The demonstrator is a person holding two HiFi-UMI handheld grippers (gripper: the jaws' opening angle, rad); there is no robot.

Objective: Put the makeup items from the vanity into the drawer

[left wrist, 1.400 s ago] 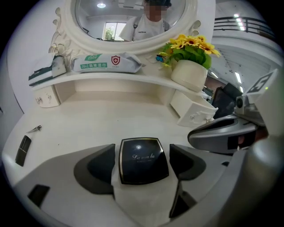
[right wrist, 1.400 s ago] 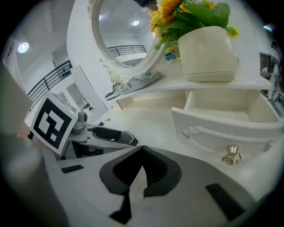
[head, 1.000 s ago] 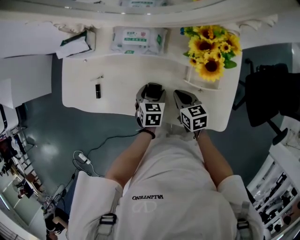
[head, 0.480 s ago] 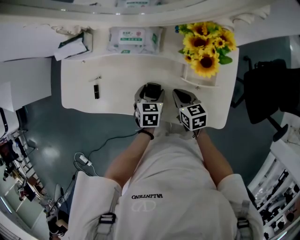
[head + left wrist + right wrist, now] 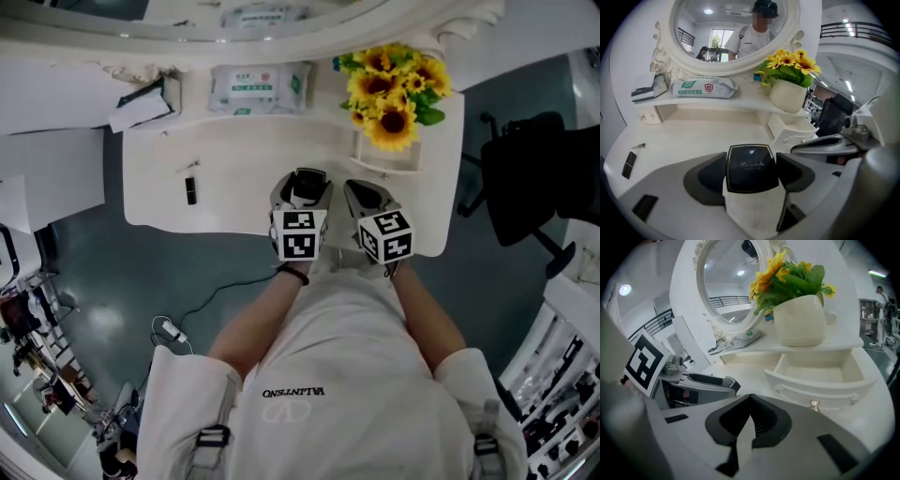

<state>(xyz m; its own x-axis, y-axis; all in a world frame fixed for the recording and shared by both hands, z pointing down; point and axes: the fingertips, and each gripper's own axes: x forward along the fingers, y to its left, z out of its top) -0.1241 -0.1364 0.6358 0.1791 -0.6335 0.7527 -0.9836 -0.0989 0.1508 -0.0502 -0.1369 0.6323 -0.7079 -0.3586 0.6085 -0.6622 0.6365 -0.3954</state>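
My left gripper is shut on a black square compact with gold script on its lid, held just above the white vanity top. In the head view the compact shows between the left fingers near the vanity's front edge. My right gripper is shut with nothing in it, close beside the left one. The small drawer under the flower pot stands pulled open and looks bare inside. A black lipstick and a thin pin lie at the vanity's left.
A pot of sunflowers stands on the shelf over the drawer. A wipes pack and a tissue box sit at the back below the oval mirror. A dark chair is to the right.
Both grippers have lifted slightly, the compact still in the left one. In the head view the vanity has slid a little to the left.
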